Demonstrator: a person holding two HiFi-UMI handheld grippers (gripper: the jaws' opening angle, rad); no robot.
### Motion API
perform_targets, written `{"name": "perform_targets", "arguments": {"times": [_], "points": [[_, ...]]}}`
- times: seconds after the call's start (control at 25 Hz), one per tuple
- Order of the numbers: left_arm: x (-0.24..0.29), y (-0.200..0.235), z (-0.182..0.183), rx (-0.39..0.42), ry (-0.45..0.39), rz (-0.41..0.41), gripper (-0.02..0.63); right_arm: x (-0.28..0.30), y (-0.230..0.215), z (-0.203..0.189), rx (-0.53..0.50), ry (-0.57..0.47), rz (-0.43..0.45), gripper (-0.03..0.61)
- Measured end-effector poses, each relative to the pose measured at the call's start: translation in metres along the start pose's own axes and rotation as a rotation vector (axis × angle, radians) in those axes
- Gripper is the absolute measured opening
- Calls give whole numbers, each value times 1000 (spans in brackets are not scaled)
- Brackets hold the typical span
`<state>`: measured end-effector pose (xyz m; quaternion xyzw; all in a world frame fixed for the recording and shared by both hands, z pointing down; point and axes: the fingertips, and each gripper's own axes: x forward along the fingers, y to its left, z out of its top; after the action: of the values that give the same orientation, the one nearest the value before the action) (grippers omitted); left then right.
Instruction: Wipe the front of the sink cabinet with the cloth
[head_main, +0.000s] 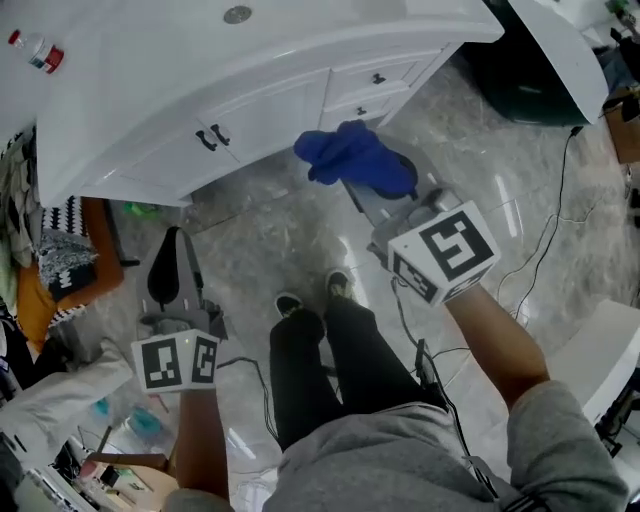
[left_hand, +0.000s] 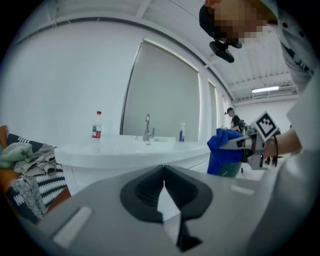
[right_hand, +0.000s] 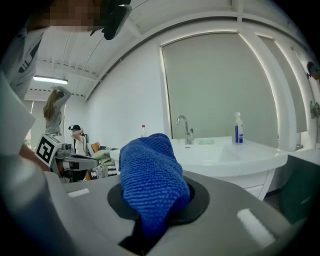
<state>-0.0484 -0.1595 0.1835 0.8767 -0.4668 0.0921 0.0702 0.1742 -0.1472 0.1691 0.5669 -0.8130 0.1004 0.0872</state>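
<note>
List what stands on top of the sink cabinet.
A faucet, a blue-labelled bottle and a red-capped bottle stand on the counter. In the right gripper view the cloth covers part of the counter's left stretch.

A red-labelled plastic bottle (left_hand: 96, 125) stands left of the chrome faucet (left_hand: 147, 128), and a blue-and-white dispenser bottle (right_hand: 238, 128) stands to its right. Striped clothes (head_main: 57, 243) are piled on an orange seat (head_main: 101, 248). A dark bin (head_main: 520, 82) and black cables (head_main: 546, 250) rest on the marble floor (head_main: 258, 232).
</note>
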Motion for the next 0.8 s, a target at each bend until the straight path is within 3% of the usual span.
{"name": "perform_targets", "arguments": {"times": [0.16, 0.32, 0.56, 0.8], "points": [[-39, -34, 89, -48, -30, -41, 12, -68, -1, 88, -15, -7, -63, 71], [-80, -62, 145, -33, -77, -70, 12, -124, 10, 134, 13, -23, -74, 72], [-121, -67, 170, -16, -120, -35, 11, -154, 30, 164, 59, -83, -90, 72], [-128, -53, 181, -9, -116, 10, 12, -143, 30, 183, 71, -107, -65, 72]]}}
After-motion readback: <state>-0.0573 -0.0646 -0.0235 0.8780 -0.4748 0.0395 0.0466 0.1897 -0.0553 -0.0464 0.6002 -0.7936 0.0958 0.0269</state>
